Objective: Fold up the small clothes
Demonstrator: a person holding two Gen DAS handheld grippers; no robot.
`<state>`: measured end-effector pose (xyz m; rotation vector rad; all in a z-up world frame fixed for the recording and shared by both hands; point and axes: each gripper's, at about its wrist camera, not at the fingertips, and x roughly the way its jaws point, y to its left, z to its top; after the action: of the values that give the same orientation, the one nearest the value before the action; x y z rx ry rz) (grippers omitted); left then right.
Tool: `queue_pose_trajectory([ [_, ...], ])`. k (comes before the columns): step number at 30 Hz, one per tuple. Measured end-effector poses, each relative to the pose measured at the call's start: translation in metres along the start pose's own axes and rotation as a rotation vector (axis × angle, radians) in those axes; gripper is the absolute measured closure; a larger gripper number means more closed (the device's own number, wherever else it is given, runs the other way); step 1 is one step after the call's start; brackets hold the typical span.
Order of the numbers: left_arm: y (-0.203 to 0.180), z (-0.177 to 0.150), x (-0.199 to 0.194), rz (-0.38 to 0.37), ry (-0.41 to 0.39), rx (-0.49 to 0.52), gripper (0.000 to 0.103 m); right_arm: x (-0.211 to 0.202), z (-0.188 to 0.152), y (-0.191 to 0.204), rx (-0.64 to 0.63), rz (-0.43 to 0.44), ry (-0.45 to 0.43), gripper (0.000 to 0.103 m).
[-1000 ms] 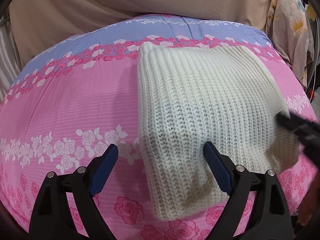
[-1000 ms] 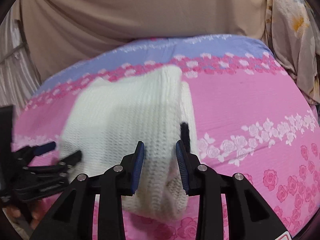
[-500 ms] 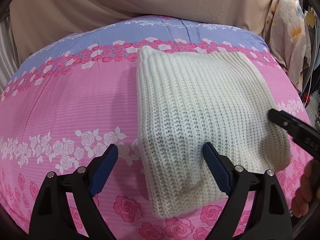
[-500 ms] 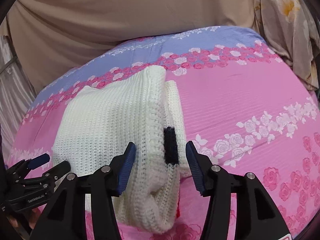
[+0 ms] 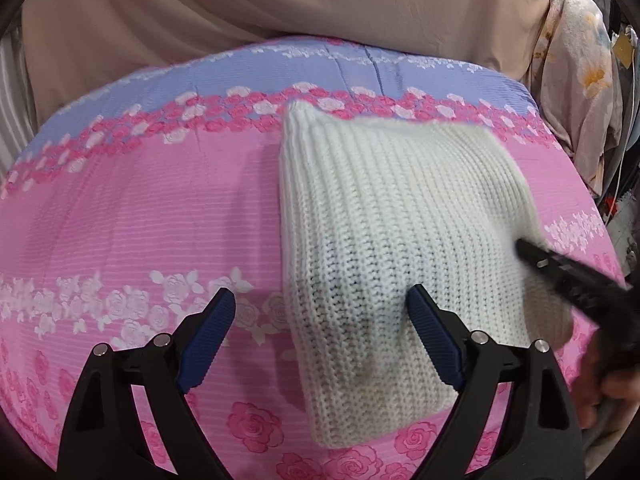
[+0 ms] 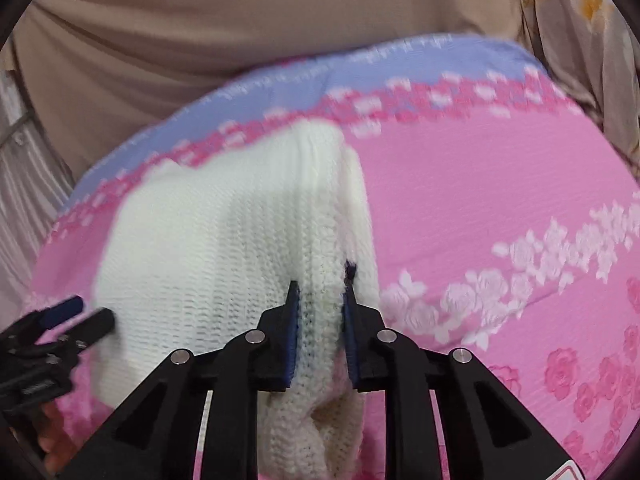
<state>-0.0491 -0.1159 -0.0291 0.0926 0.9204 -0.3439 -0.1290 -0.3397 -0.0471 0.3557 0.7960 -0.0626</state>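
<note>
**Right claw clamps the knit's edge; lift it as one stack**

The pink rose-print bedspread [image 5: 132,216] fills the scene. On it lies the white knit garment [image 5: 392,216], folded, right of centre in the left wrist view, its far corner at the lilac band.

The right gripper [image 6: 319,300] has just been closing and now pinches the garment's thick right edge, cloth bunched between the blue pads. Judged from this, the bite should take every layer, or the lower ones will sag.

The left gripper [image 5: 320,312] stands released, wide, straddling the near left edge without pressing it. It should clench there before any lift.
</note>
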Motion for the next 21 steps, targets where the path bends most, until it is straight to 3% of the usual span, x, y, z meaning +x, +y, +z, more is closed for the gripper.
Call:
queue_pose_trajectory([
  [3,0.001,0.002,0.002,0.002,0.0,-0.015,0.012,-0.027,0.005,0.004,0.026,0.007,-0.056,0.074],
  [5,0.005,0.005,0.002,-0.007,-0.004,-0.036,0.01,-0.035,0.007,0.004,0.013,-0.017,-0.065,0.05],
  [7,0.007,0.009,0.006,-0.028,0.003,-0.057,0.009,-0.029,0.005,0.001,0.005,-0.043,-0.038,0.038],
  [9,0.008,0.013,0.013,-0.065,0.022,-0.077,0.008,-0.015,0.001,-0.004,0.025,-0.032,0.014,0.035],
  [12,0.004,0.017,0.024,-0.104,0.047,-0.081,0.007,0.0,-0.007,-0.012,0.092,0.06,0.064,0.033],
  [21,-0.015,0.026,0.043,-0.108,0.058,-0.061,0.005,0.024,-0.003,-0.007,0.116,0.095,0.094,0.019],
])
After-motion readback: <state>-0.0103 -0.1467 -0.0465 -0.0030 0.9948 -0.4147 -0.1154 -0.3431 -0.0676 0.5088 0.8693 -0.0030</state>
